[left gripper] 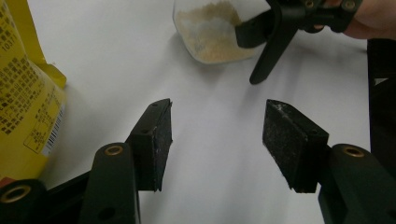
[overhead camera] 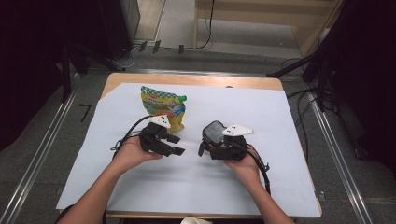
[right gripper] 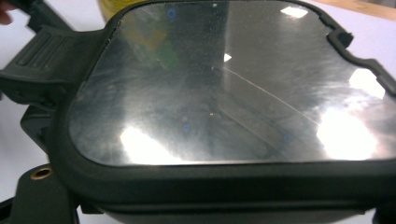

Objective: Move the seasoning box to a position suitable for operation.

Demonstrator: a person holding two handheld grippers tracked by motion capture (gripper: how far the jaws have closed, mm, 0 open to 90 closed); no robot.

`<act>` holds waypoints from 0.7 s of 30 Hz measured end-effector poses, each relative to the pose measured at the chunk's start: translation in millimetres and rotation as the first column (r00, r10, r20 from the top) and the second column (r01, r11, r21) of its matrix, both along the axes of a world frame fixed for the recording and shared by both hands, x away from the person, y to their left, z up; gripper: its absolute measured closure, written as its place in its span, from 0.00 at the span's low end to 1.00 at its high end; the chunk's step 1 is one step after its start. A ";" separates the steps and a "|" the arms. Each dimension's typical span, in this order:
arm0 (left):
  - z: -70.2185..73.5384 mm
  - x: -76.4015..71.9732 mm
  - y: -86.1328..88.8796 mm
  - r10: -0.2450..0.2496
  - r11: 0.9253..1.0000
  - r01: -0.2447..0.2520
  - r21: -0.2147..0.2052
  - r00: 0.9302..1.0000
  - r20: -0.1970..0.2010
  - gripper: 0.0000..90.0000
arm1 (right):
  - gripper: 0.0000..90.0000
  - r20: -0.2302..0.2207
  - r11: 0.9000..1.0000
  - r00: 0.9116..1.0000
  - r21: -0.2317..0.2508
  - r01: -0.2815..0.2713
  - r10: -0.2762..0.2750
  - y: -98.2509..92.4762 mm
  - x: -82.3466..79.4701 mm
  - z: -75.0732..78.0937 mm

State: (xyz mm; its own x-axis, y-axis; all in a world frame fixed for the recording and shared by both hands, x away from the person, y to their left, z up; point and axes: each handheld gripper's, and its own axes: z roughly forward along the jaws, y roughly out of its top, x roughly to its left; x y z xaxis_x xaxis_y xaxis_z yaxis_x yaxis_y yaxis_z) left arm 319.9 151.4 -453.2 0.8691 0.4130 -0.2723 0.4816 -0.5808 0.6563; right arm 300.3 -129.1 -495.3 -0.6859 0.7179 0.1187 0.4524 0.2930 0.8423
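A clear container (left gripper: 210, 32) with beige powder in it carries a dark, glossy clip-on lid (right gripper: 224, 93). My right gripper (overhead camera: 211, 141) is shut on the container (overhead camera: 213, 132) just right of the table's middle; one of its jaws presses against the clear wall in the left gripper view. A yellow and green snack bag (overhead camera: 164, 107) lies at the back left, and its yellow back with a barcode (left gripper: 28, 107) borders the left gripper view. In front of the bag my left gripper (overhead camera: 176, 145) points right toward the container, its jaws (left gripper: 217, 140) open over bare paper.
A white paper sheet (overhead camera: 271, 112) covers the wooden table (overhead camera: 187, 79). A pale cup rim (overhead camera: 196, 220) peeks over the near edge. Cables trail back from both grippers. Metal rails and dark stands flank the table on the floor.
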 end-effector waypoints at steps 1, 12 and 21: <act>0.3 0.3 0.1 0.000 1.000 0.000 0.002 1.000 0.001 0.48 | 0.18 -0.002 1.000 1.000 -0.002 -0.005 0.005 1.8 -0.9 -0.9; 1.1 2.0 3.1 0.003 1.000 -0.003 0.000 1.000 0.001 0.49 | 0.18 -0.011 0.997 0.997 -0.024 -0.077 0.077 26.3 -7.5 -11.5; 0.7 0.2 -0.4 -0.010 1.000 0.010 0.007 1.000 0.012 0.50 | 0.17 0.028 0.992 0.994 -0.070 -0.107 0.109 27.7 -12.4 -14.4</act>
